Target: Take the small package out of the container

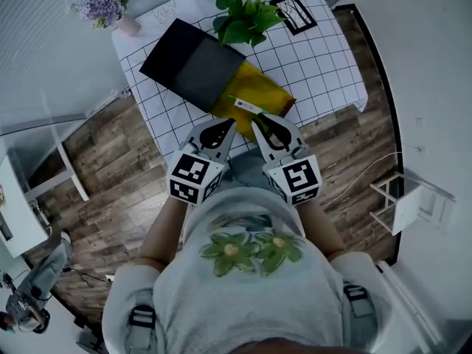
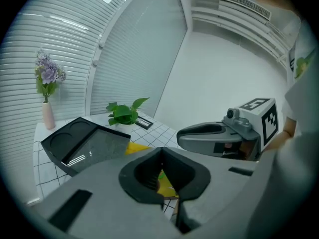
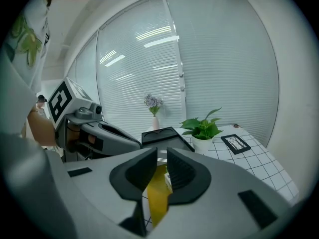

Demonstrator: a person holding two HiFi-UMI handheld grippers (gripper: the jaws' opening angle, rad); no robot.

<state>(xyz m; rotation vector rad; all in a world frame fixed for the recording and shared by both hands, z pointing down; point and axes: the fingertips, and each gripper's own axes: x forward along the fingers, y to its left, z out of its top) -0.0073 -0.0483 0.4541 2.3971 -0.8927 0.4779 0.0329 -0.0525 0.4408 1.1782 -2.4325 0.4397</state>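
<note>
We find the small package (image 1: 257,93), a flat yellow pouch, lying on the desk (image 1: 324,65). Its far end goes out of sight at the near edge of the black container (image 1: 193,66), and its near end sticks out toward us. A white label (image 1: 247,106) sits on that near end. The container lies flat on the white grid cloth at 10 o'clock from the exposed part of the package, askew to the desk's edges. The left claw view shows 2 round recesses in its far black half and a grey near half.

The left claw (image 1: 230,125) hangs at 7 o'clock from the package, over the desk's near edge. It is clenched, its tips meeting with nothing gripped. The right claw (image 1: 257,124) hangs just beside it at 6 o'clock from the package. It is released, with a narrow gap between its jaws and nothing between the pads. Through both claws we see the yellow pouch lying beyond the tips, apart from them.

A potted plant (image 1: 243,17) stands at 12 o'clock from the package, near the container's far right corner. A black picture frame (image 1: 293,13) lies at 1 o'clock. A vase of purple flowers (image 1: 110,9) stands at 10 o'clock, on the desk's far left corner. A wooden floor (image 1: 110,168) surrounds the desk.
</note>
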